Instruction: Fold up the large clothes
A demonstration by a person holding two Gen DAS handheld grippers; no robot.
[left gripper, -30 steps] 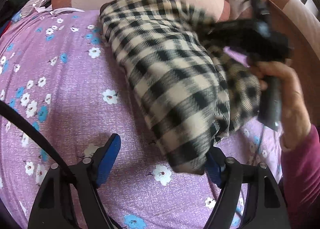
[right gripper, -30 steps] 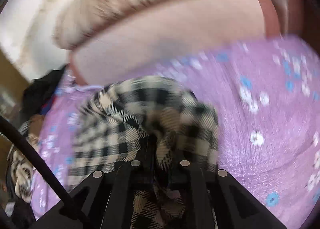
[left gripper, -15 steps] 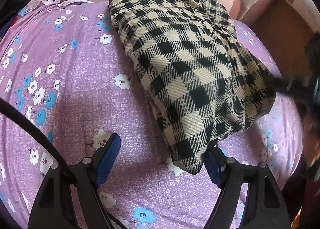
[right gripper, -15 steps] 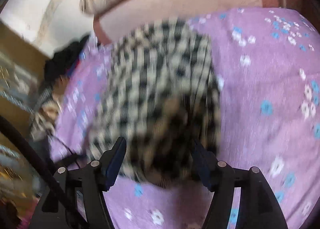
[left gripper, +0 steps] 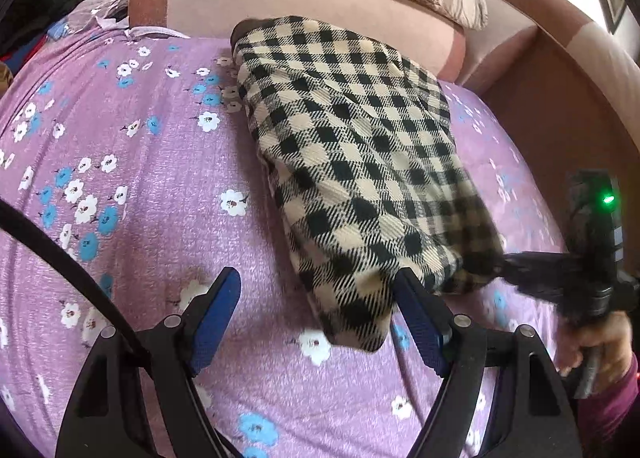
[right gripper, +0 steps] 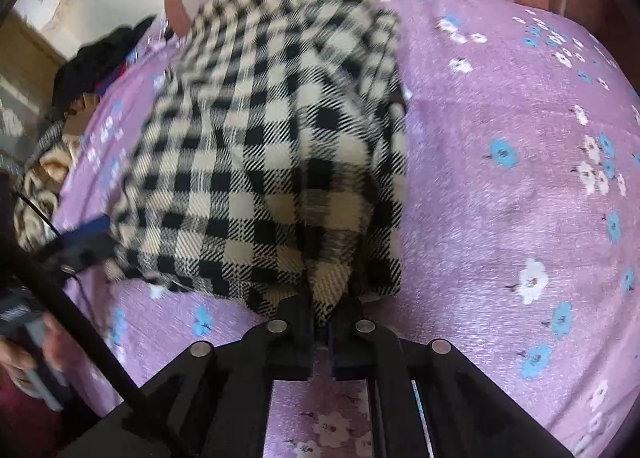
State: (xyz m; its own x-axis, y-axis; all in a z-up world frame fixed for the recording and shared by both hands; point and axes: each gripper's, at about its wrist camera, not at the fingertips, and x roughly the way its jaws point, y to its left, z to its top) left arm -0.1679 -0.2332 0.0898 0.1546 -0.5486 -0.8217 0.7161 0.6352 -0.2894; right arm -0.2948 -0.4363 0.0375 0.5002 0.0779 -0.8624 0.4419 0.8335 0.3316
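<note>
Folding step in hand: checked garment lies as narrow bundle on purple flowered bed sheet, near sofa back. Right tool closing, pinching near hem. Left tool spread, angled down, one finger beside garment corner. Next probably: lift hem toward far end.

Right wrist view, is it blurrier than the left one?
Yes: in the right wrist view the checked garment is smeared by motion, though the floral bedsheet stays fairly crisp; the left wrist view is sharp except the right gripper, and both bulge like a fisheye.
</note>
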